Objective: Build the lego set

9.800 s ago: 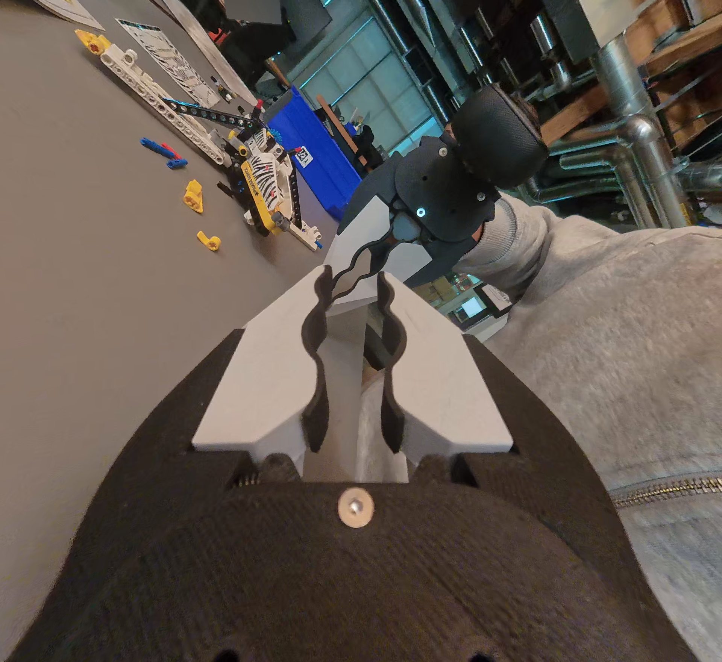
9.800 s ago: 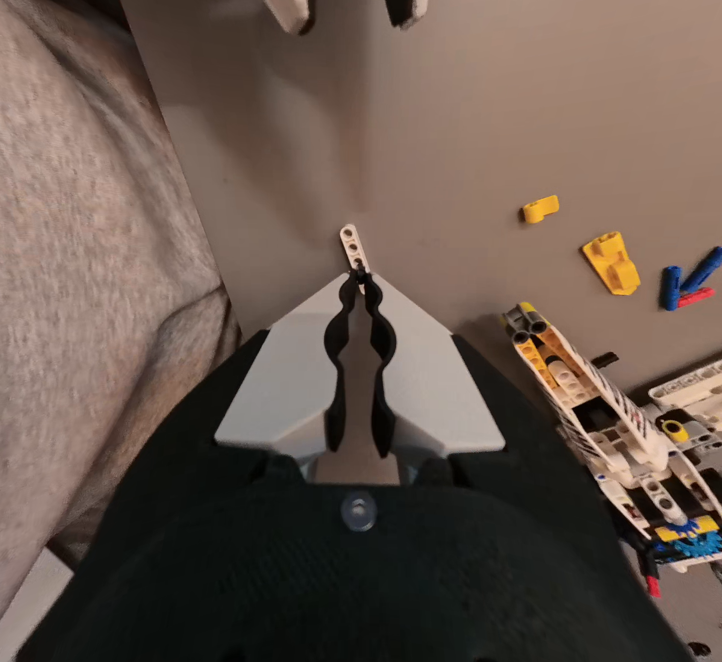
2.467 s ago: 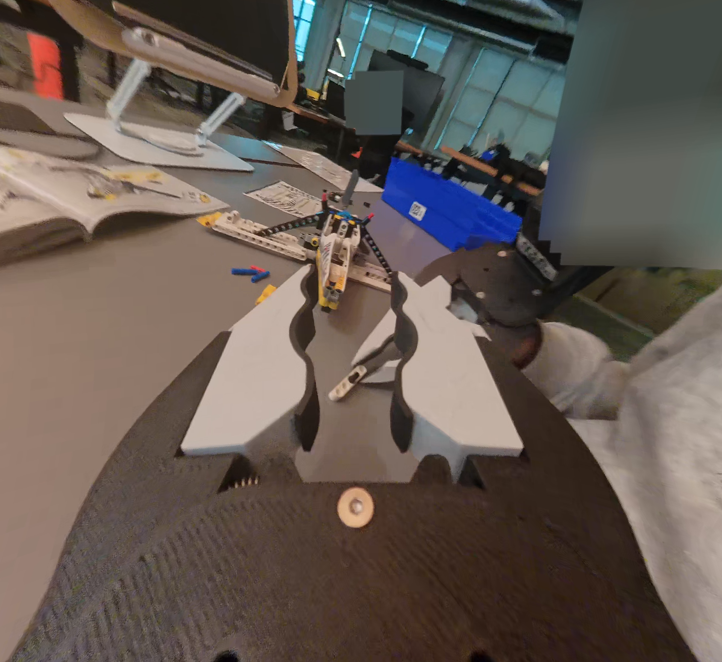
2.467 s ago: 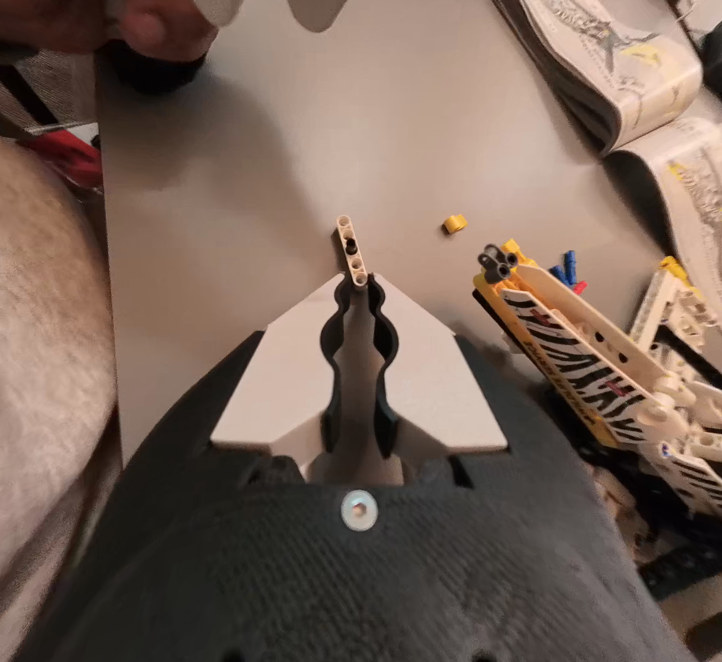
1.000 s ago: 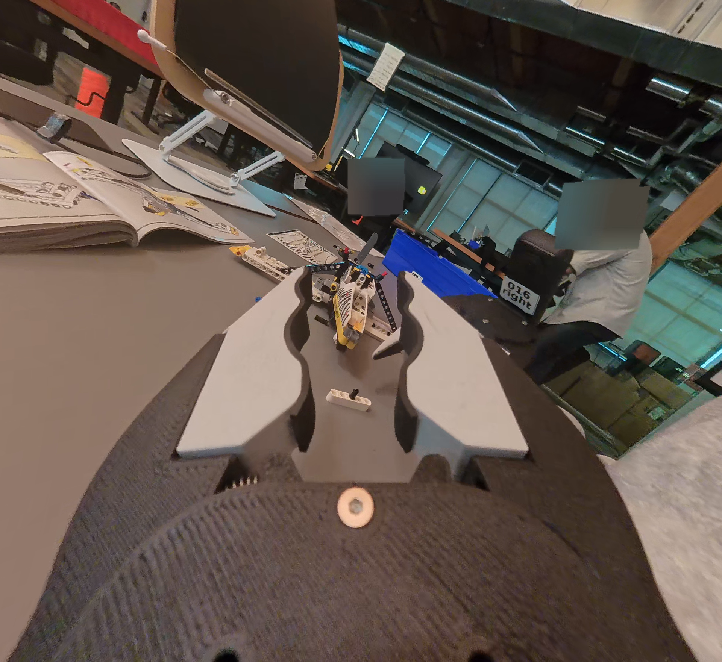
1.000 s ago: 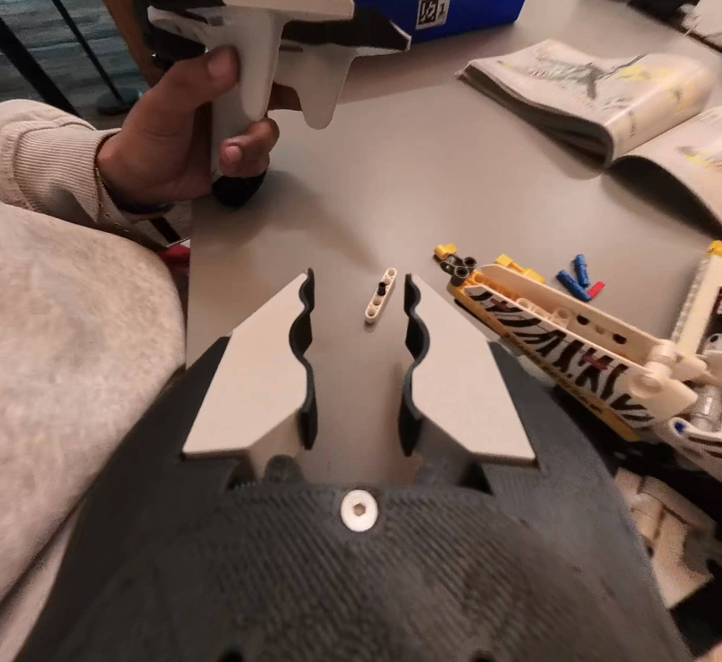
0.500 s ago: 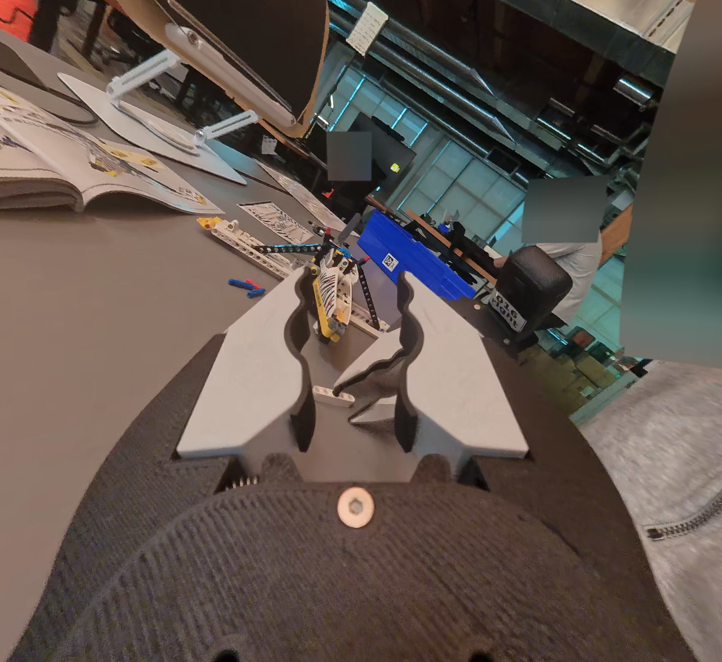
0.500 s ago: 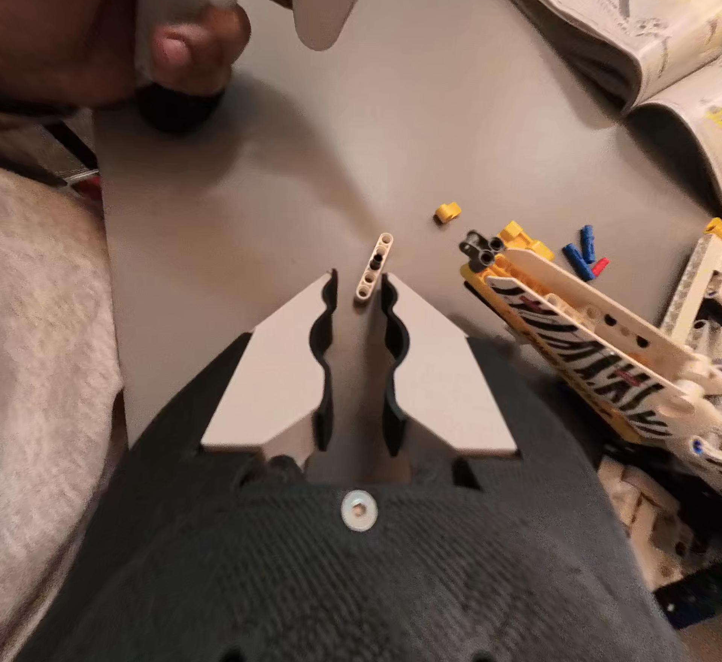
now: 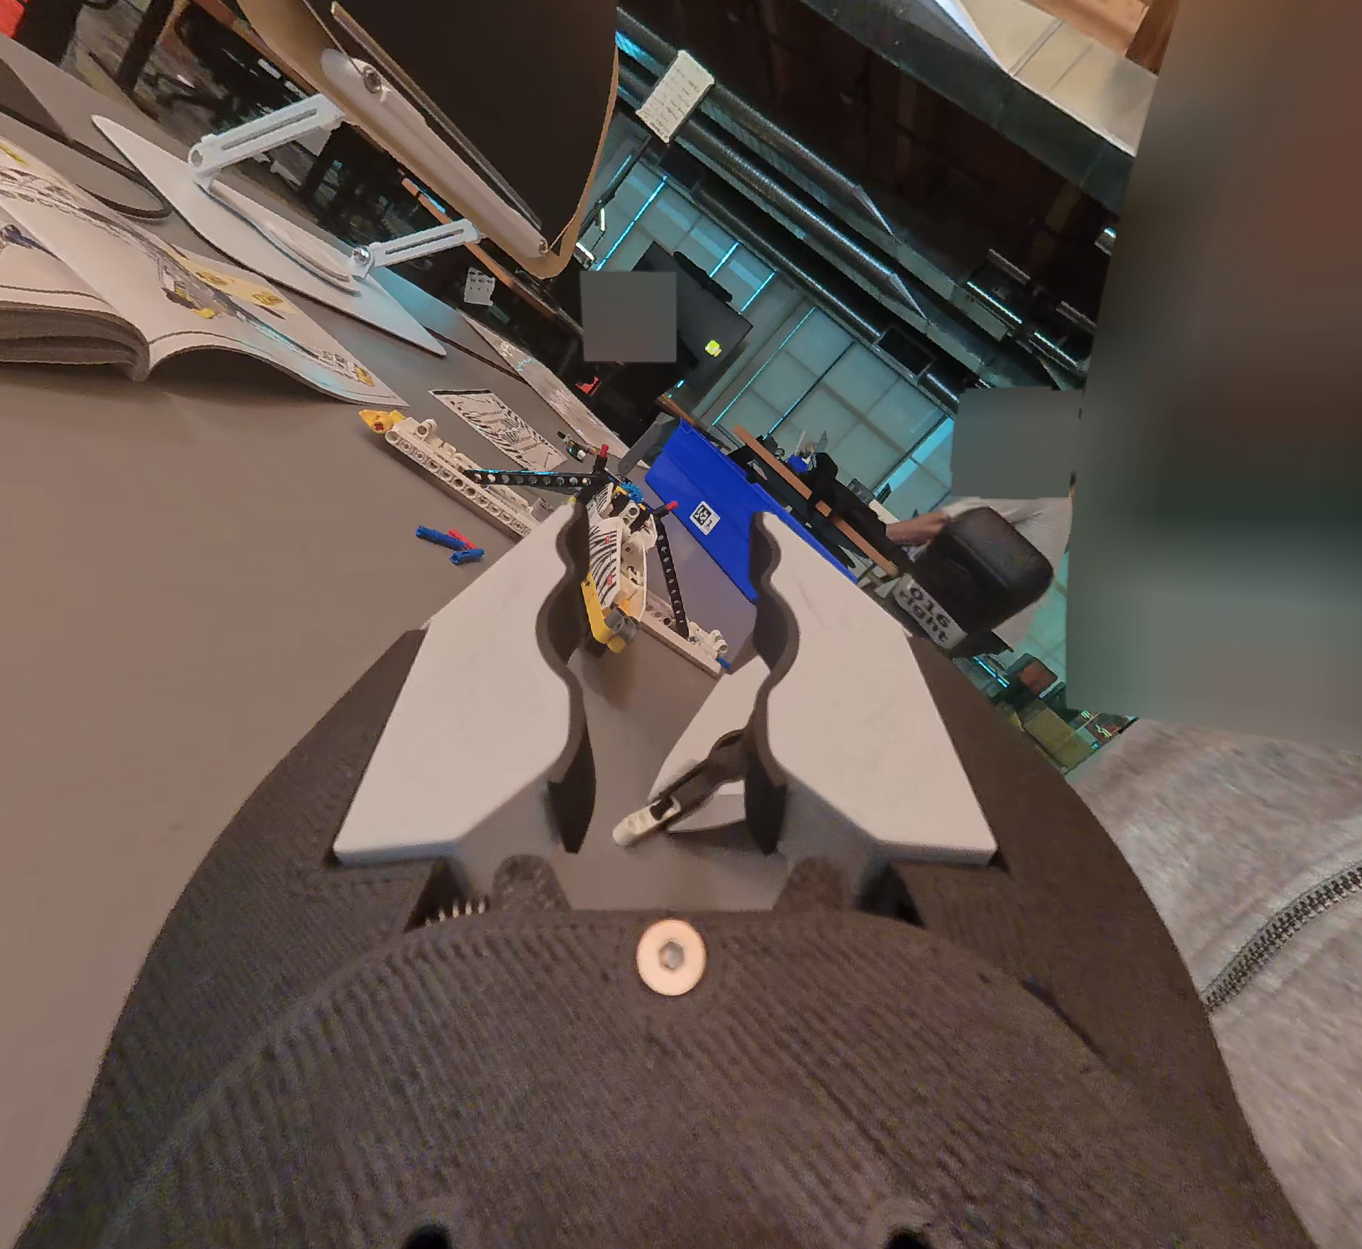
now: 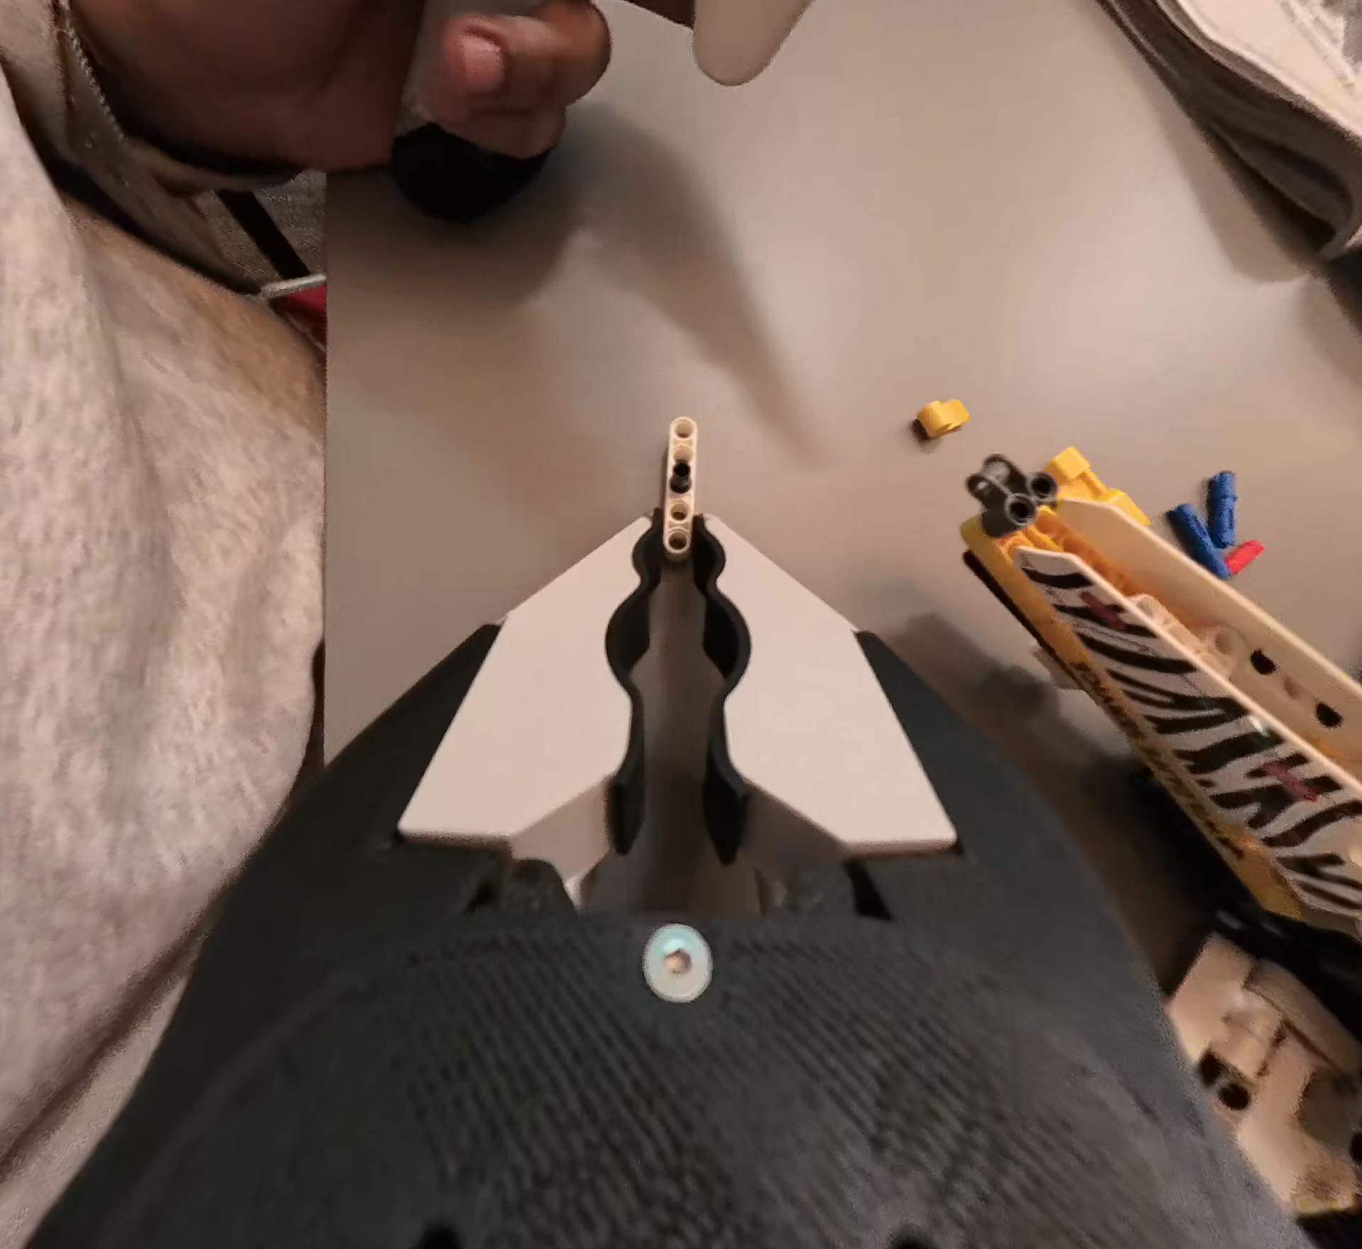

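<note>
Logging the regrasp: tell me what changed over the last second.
The right gripper, open a second ago above the white beam lying loose on the table, came forward and shut on the beam's near end. The left gripper stayed open and empty. The striped model and blue pins stayed put.

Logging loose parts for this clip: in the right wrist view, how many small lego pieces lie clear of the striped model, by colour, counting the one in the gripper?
Cream lego beam with a black pin, in the right gripper: 1
Small yellow connector: 1
Blue pins: 2
Red pin: 1
Total: 5
</note>
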Motion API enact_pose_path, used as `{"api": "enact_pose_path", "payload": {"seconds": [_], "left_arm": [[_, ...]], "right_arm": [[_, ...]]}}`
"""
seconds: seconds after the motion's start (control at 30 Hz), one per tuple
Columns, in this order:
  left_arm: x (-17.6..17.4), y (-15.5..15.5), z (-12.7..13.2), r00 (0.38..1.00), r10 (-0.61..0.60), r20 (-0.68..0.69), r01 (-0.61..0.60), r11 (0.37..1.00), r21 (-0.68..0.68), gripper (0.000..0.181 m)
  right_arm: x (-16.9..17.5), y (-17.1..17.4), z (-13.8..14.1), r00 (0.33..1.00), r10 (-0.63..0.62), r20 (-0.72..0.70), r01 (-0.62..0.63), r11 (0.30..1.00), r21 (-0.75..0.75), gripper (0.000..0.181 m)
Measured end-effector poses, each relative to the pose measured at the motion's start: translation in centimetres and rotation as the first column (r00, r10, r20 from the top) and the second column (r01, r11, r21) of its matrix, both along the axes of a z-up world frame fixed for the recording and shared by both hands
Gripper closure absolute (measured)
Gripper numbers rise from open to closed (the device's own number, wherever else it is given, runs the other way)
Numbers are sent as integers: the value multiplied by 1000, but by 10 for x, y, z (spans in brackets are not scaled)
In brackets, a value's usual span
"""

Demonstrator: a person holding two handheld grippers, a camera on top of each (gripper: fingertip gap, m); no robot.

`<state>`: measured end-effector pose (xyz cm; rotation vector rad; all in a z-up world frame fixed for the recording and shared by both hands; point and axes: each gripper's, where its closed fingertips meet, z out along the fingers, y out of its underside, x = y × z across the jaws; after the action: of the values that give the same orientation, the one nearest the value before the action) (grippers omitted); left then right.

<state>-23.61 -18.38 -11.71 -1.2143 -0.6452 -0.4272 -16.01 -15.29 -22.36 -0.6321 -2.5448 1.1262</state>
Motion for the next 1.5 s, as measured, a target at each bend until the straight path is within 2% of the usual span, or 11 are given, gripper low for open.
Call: {"api": "enact_pose_path", "payload": {"seconds": [0.23, 0.3, 0.53, 0.83, 0.9, 0.97, 1.1, 1.17, 1.23, 1.4, 1.5], "left_arm": [[1, 4, -2, 1000, -12, -1, 12, 1000, -18, 140], [1, 4, -2, 1000, -9, -7, 9, 1000, -23, 140], [1, 6, -2, 1000, -1, -12, 0, 999, -32, 140], [1, 5, -2, 1000, 5, -10, -5, 999, -32, 139], [1, 5, -2, 1000, 3, -8, -3, 999, -34, 139], [1, 6, -4, 1000, -4, -4, 4, 999, -42, 139], [8, 11, -5, 999, -46, -6, 46, 997, -69, 142], [10, 12, -5, 999, -44, -30, 41, 996, -85, 146], [12, 13, -2, 997, -35, -69, 28, 995, -95, 150], [15, 15, -3, 994, -39, -101, 27, 993, -116, 161], [15, 19, -4, 995, -66, -75, 58, 992, -110, 164]], "right_arm": [[5, 10, 0, 999, -17, 33, 18, 1000, -17, 175], [1, 16, 0, 998, -56, 40, 56, 998, -22, 167], [-5, 31, 1, 991, -127, -33, 128, 992, 13, 163], [-1, 31, 2, 994, -103, -19, 103, 995, -3, 159], [-4, 34, 12, 991, -130, -33, 127, 989, -71, 151], [-10, 42, 39, 979, -187, -80, 164, 958, -236, 148], [-13, 76, 106, 933, -326, -154, 155, 747, -646, 140], [-12, 89, 121, 915, -365, -170, 135, 675, -725, 141], [-13, 92, 122, 899, -389, -203, 142, 695, -705, 140], [-22, 74, 106, 857, -404, -320, 175, 813, -556, 137], [-24, 40, 102, 899, -344, -272, 141, 814, -564, 128]]}}
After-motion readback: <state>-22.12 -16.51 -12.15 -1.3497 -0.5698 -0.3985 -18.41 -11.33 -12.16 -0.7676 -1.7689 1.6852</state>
